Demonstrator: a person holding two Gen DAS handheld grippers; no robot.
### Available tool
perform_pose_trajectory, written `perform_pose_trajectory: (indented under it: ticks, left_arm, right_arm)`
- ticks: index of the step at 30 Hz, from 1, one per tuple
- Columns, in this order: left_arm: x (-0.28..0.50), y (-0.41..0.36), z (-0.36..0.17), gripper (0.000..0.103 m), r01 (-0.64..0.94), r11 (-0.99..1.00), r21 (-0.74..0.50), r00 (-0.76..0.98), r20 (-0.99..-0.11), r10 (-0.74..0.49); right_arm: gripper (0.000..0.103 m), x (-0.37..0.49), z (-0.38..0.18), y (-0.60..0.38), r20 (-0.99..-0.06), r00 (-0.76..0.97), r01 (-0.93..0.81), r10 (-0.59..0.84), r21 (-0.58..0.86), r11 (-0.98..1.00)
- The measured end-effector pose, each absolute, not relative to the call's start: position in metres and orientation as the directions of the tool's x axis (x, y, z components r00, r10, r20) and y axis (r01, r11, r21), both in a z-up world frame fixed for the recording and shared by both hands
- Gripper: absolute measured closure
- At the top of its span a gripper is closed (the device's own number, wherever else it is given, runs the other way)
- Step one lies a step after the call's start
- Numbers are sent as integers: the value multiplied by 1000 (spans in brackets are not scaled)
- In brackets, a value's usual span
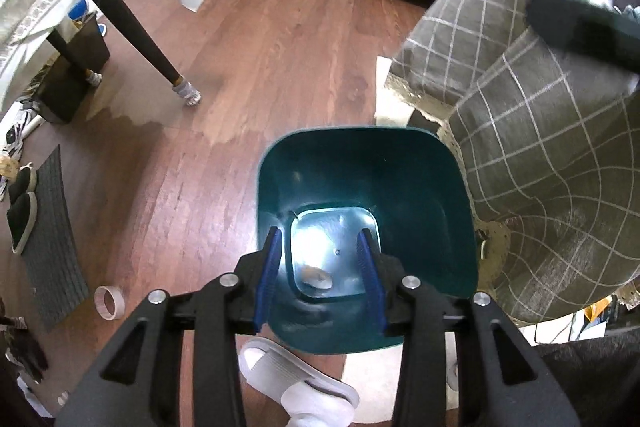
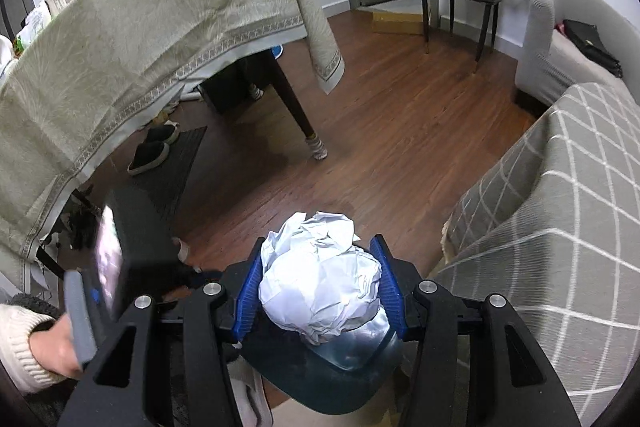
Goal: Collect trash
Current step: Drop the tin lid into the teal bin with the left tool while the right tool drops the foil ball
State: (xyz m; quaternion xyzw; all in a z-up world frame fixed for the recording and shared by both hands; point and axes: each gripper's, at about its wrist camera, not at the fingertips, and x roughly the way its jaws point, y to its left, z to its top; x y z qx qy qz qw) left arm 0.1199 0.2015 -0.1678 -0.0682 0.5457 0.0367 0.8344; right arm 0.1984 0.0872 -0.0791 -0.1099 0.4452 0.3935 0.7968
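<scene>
A teal trash bin (image 1: 360, 135) stands on the wood floor, and I look straight down into it in the left wrist view. A small pale scrap (image 1: 318, 277) lies on its bottom. My left gripper (image 1: 319, 233) hangs over the bin's mouth, open, with nothing between its blue pads. In the right wrist view my right gripper (image 2: 318, 243) is shut on a crumpled white paper ball (image 2: 320, 279), held just above the bin (image 2: 320, 387). The left gripper's body (image 2: 116, 247) and the hand (image 2: 44, 347) holding it show at the left.
A checked grey sofa cover (image 1: 540, 147) rises right beside the bin. A cloth-draped table (image 2: 140, 39) with a dark leg (image 1: 144, 43) stands to the left. Dark slippers (image 1: 20, 215), a mat and a tape roll (image 1: 109, 303) lie on the floor. A white slipper (image 1: 296, 379) is beneath me.
</scene>
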Motion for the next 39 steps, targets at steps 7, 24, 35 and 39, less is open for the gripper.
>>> perform_pose_trajectory:
  ticks: [7, 24, 35, 39]
  left_arm:
    - [113, 217, -139, 61, -159, 986, -58, 487, -873, 27]
    - [116, 212, -43, 79, -161, 980, -116, 684, -729, 27]
    - [116, 205, -3, 79, -164, 974, -153, 737, -676, 18]
    - [114, 199, 15, 76, -172, 977, -127, 760, -648, 50]
  right_arm:
    - [51, 203, -113, 97, -839, 251, -709, 482, 180, 682]
    - [50, 192, -193, 107, -924, 152, -700, 352, 150, 698]
    - [35, 184, -191, 98, -922, 184, -725, 341, 107, 681]
    - [35, 179, -163, 96, -890, 212, -750, 403, 117, 651]
